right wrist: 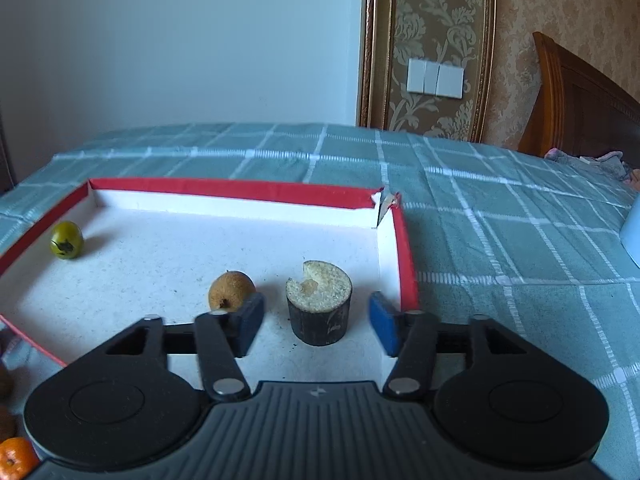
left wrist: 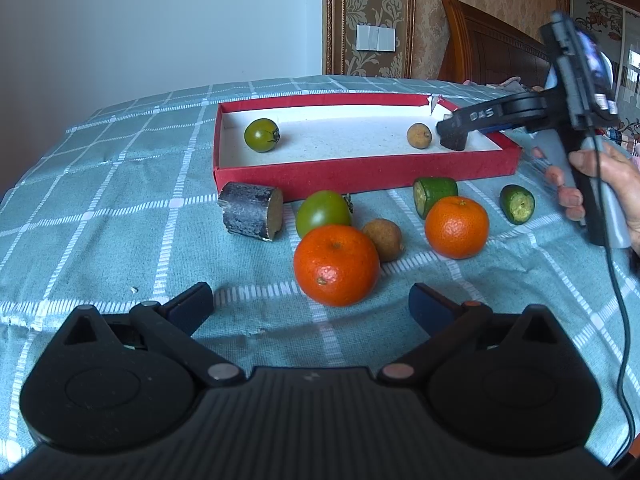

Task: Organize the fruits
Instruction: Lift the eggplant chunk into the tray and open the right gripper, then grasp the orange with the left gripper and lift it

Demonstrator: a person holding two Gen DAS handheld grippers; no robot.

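The right gripper [right wrist: 316, 322] is spread open around a cane stub [right wrist: 319, 307] standing in the red tray [right wrist: 406, 248], apparently just placed. The left gripper [left wrist: 310, 306], also released, faces the near orange [left wrist: 336, 265] on the bed; closing on it looks next.

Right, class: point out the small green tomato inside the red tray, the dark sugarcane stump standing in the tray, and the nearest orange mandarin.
small green tomato [left wrist: 262, 135], left wrist view, its rounded front.
dark sugarcane stump [right wrist: 319, 291], right wrist view, pale cut top.
nearest orange mandarin [left wrist: 336, 265], left wrist view, middle of peel.
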